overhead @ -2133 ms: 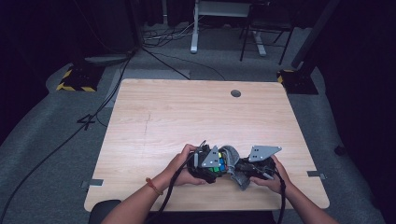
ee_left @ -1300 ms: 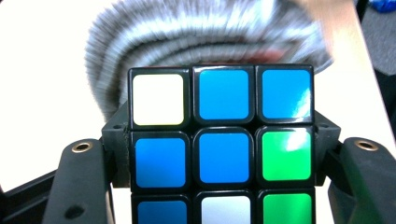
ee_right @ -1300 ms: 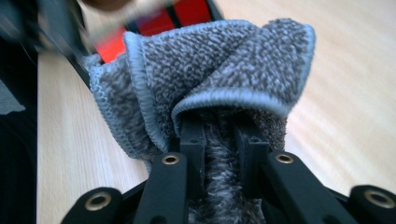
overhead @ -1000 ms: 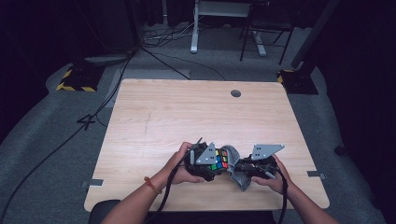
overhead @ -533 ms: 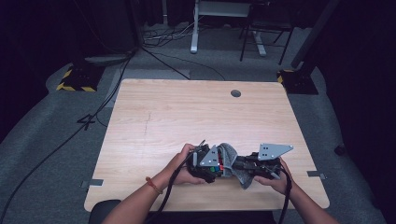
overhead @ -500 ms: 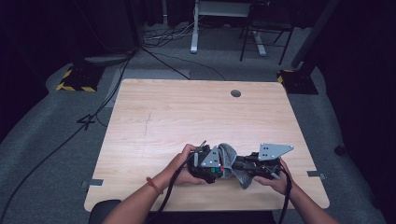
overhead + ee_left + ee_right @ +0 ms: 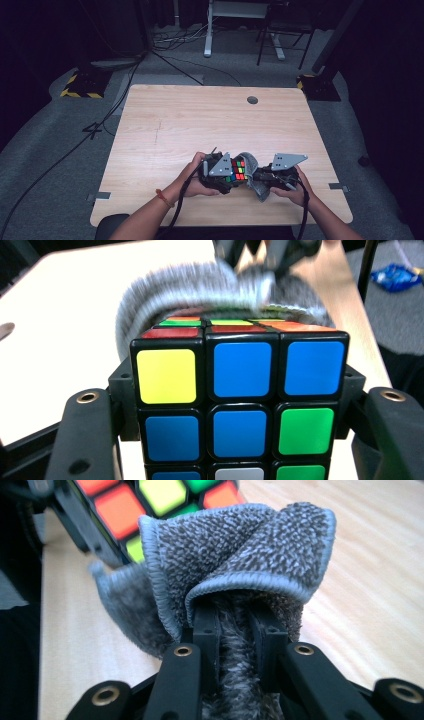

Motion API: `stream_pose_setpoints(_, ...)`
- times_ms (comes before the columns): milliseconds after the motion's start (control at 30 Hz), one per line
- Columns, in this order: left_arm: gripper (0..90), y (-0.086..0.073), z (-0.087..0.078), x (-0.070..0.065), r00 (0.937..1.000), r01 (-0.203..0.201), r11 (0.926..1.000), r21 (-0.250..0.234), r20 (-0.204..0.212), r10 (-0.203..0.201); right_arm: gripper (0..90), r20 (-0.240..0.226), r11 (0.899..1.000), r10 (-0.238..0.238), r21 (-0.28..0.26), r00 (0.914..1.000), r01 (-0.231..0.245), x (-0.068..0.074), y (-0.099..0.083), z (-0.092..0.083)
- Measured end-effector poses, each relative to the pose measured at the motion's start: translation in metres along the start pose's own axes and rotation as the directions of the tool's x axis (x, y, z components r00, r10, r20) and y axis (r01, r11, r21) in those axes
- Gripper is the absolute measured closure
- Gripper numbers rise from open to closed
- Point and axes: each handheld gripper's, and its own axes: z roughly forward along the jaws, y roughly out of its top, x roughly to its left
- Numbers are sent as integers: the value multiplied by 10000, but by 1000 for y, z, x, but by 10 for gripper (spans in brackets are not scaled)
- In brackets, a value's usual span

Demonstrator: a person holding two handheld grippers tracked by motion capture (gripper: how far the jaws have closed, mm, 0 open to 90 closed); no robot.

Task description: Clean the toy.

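Cube (image 7: 239, 405) scrambled, black-framed; grey cloth (image 7: 235, 575) bunched, fuzzy.

Scrambled puzzle cube (image 7: 238, 170), black frame w/ coloured stickers, sits up off the table at its near edge, blue-heavy face toward the left gripper's camera; grey fluffy cloth (image 7: 235, 555), bunched & folded, drapes against the cube's top & far side.

Glossy plastic cube (image 7: 239, 405), fuzzy cloth (image 7: 240, 565)

Bright tabletop, dark surroundings, blurred cloth (image 7: 200, 287)
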Motion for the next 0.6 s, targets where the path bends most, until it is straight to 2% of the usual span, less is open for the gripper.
stream_pose_setpoints(67, 332, 1, 1, -1, 9997, -210, 9997, 143, -118, 212, 768, -274, 9999, 41, -119, 9996, -44, 2, 0, 2)
stream_pose_setpoints(100, 331, 0, 2, -2, 9998, -201, 9996, 181, -49, 201, 769, -451, 9996, 88, -260, 9989, -100, 3, 1, 3)
stream_pose_setpoints(167, 330, -1, 2, -1, 9997, -229, 9996, 184, -12, 230, 768, -436, 9994, -172, -322, 9989, 158, 6, 4, 3)
stream_pose_setpoints(300, 329, -2, 2, -2, 9993, -367, 9984, 427, 2, 367, 768, -591, 9976, 5, -696, 9983, -46, 5, 2, 0)
stream_pose_setpoints(467, 329, -5, 2, -1, 9992, -369, 9964, 766, 189, 356, 767, -759, 9929, -56, -1187, 9971, -35, 5, 3, -7)
stream_pose_setpoints(600, 328, -6, 8, -2, 9988, -453, 9922, 1163, 226, 430, 766, -782, 9905, -86, -1374, 9969, -22, 6, 5, -8)
